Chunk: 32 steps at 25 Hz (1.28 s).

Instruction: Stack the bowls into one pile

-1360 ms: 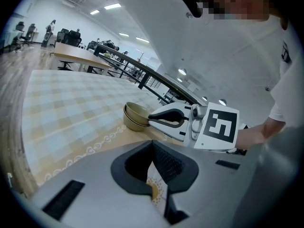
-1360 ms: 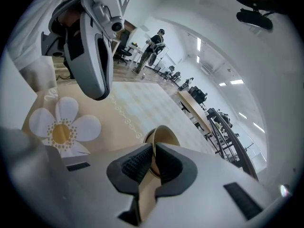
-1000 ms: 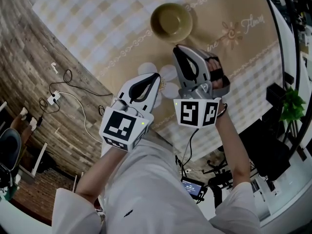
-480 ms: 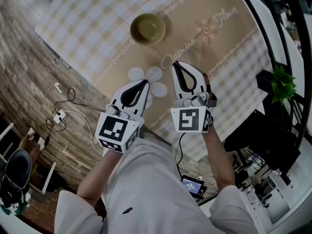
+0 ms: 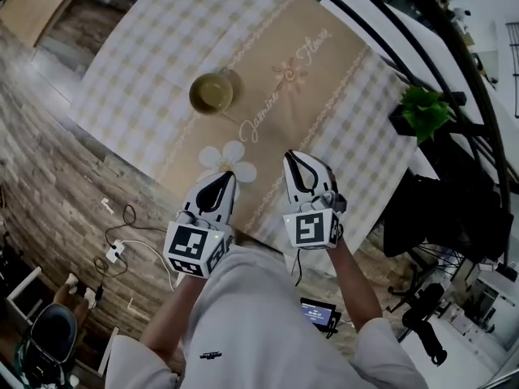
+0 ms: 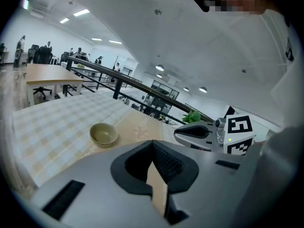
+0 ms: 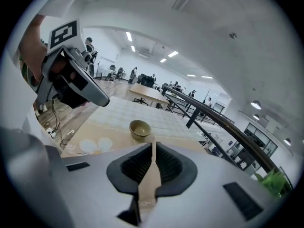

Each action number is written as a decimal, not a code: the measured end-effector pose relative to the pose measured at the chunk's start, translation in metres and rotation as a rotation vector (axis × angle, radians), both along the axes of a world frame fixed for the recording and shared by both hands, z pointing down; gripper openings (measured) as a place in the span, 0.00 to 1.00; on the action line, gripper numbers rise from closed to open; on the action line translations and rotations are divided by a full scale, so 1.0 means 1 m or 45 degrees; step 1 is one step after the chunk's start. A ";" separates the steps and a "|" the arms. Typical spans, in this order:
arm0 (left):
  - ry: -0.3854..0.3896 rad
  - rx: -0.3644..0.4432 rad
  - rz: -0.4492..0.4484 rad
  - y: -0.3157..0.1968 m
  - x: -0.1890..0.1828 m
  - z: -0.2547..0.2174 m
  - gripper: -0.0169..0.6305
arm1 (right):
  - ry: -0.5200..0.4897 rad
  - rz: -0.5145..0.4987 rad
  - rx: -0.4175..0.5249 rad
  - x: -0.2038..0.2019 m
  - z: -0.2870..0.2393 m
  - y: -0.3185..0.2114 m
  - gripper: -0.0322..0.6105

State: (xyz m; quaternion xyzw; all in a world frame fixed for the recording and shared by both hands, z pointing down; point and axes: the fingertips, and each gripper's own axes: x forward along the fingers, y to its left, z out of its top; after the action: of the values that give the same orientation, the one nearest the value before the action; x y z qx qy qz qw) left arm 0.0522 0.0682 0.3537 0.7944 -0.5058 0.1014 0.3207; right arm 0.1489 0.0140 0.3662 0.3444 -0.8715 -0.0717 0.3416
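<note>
A pile of olive-green bowls [image 5: 212, 92] stands on the tan runner of the tablecloth, far from both grippers; it also shows as the bowls [image 6: 104, 134] and the bowls [image 7: 140, 128] in the gripper views. My left gripper [image 5: 222, 177] is held up near my body over the table's near edge, jaws shut with nothing between them. My right gripper [image 5: 294, 158] hangs beside it, also shut and empty. Each gripper sees the other: the right gripper [image 6: 176, 132] and the left gripper [image 7: 105, 102].
The table carries a checked cloth [image 5: 166, 39] with white flower prints [image 5: 229, 162]. A potted plant [image 5: 425, 109] stands off the far right corner by a black railing. Cables and a power strip [image 5: 115, 250] lie on the wooden floor at left.
Both grippers have drawn back toward my body and the view has risen, so the bowls look smaller and farther away. Both stay shut.
</note>
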 end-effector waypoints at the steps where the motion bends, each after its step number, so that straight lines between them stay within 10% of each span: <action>1: -0.006 0.003 0.013 0.007 0.003 -0.007 0.05 | -0.014 0.030 -0.010 0.006 -0.004 0.008 0.11; 12: -0.098 0.154 0.193 0.014 0.042 -0.066 0.05 | -0.371 0.520 -0.036 0.076 -0.061 0.029 0.11; 32: -0.102 0.301 0.442 0.054 0.127 -0.112 0.05 | -0.738 0.846 -0.008 0.121 -0.125 0.126 0.11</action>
State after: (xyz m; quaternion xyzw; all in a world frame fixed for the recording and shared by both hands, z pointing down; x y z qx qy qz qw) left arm 0.1787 0.1222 0.2417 0.8970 -0.3821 0.1268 0.1826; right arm 0.2697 0.1396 0.2412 0.6109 -0.7734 0.1444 0.0886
